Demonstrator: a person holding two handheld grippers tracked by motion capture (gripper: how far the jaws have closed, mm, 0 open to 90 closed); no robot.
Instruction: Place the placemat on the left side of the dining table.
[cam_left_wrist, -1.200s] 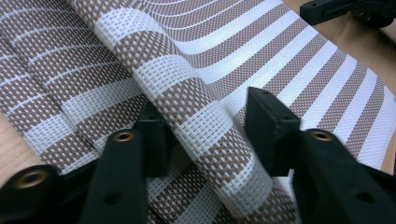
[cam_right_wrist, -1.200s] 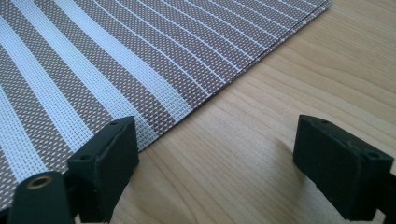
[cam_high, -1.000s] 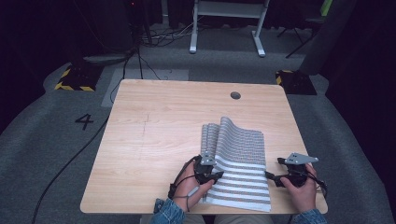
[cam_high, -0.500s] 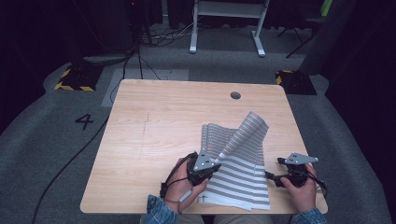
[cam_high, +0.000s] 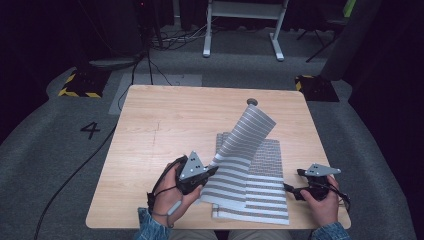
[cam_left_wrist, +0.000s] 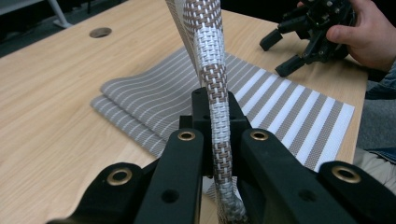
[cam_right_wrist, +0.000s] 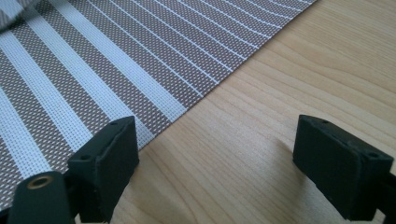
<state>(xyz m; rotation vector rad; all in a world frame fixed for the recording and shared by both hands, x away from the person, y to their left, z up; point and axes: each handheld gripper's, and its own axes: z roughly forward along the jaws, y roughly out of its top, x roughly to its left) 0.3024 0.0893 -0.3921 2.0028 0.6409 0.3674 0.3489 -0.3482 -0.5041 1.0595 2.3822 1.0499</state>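
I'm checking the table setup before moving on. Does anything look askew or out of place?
Yes: the striped placemat is not lying flat. The left tool is shut on one edge and holds that part up, so a long flap stands tilted above the table. The rest lies flat beside the open right tool. Nothing looks spilled or damaged.

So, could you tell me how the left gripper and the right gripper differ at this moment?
The left gripper is shut on the striped placemat, pinching an edge; the right gripper is open with nothing but bare table between its jaws. The left one holds the mat's flap lifted off the table, while the right one rests low beside the mat's right edge. Both are black, hand-held, and carry a grey three-cornered plate.
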